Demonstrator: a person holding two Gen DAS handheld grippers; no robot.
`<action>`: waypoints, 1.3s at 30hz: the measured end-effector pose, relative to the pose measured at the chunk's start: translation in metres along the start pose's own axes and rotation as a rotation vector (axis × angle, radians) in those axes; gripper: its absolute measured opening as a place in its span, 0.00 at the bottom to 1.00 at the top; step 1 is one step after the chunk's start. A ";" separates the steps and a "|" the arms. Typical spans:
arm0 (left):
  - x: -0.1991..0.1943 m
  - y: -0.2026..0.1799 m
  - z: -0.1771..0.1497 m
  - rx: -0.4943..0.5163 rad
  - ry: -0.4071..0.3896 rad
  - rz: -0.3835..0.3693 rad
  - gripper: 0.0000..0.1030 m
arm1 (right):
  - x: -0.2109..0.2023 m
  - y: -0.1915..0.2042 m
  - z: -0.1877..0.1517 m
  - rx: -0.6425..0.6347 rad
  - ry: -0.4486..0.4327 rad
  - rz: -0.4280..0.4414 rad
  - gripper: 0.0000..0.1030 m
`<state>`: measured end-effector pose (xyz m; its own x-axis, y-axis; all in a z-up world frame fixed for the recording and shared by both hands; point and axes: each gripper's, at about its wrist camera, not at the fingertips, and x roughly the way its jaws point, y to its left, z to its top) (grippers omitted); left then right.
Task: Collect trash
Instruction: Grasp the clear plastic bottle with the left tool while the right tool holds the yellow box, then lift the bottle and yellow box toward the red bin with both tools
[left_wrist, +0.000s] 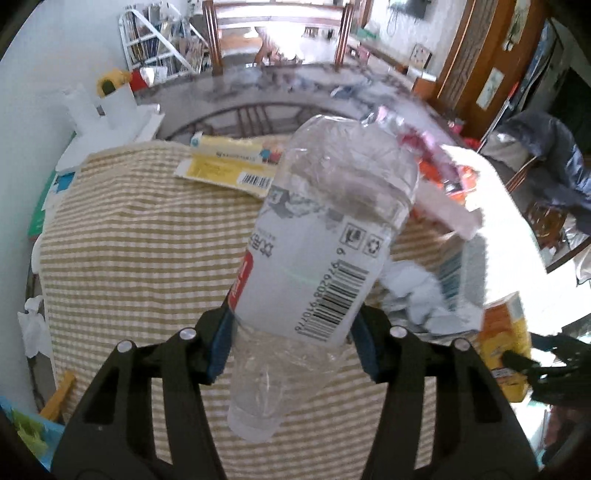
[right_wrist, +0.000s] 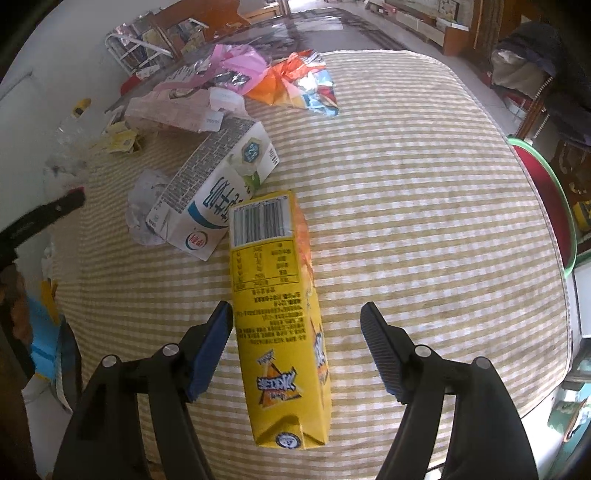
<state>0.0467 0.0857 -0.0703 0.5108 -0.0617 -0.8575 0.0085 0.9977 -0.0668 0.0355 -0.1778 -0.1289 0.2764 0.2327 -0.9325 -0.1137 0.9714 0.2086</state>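
On the left, the left gripper (left_wrist: 291, 332) is clenched on a clear plastic bottle (left_wrist: 325, 240): both blue pads press on the bottle's sides at the lower end of its white label, the cap end hangs down toward the camera, and the crumpled base points up and away. The bottle is off the striped cloth (left_wrist: 129, 258) that covers the table, held over the cloth's middle. Beyond it, at the cloth's far edge, lies a flattened yellow-and-white box (left_wrist: 225, 166). To the bottle's right lie crumpled white paper (left_wrist: 413, 291) and pink and orange wrappers (left_wrist: 436, 158), blurred.

Further right, the right gripper (right_wrist: 297, 347) hangs released over the near part of the cloth, its pads well apart. A yellow carton (right_wrist: 277, 314) lies flat on the cloth between them, lengthwise along the fingers, its folded end toward the camera. It sits just beside the left pad (right_wrist: 210, 350); whether they touch I cannot tell. The right pad (right_wrist: 380, 347) stands clear of it. A white milk carton (right_wrist: 218, 184) lies on its side just left of the yellow carton's far end, with pink and orange wrappers past it near the cloth's far-left corner. The cloth's right half is bare.
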 end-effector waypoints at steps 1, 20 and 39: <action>-0.001 -0.001 0.001 0.003 -0.008 -0.005 0.52 | 0.001 0.001 -0.001 -0.008 0.002 -0.002 0.65; -0.019 -0.092 0.035 0.114 -0.111 -0.169 0.52 | -0.083 -0.053 0.013 0.084 -0.242 -0.027 0.34; -0.026 -0.177 0.038 0.073 -0.147 -0.108 0.52 | -0.095 -0.117 0.036 0.030 -0.240 0.076 0.34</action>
<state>0.0645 -0.0878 -0.0170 0.6235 -0.1692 -0.7633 0.1293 0.9852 -0.1127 0.0572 -0.3117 -0.0542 0.4873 0.3060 -0.8179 -0.1153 0.9509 0.2871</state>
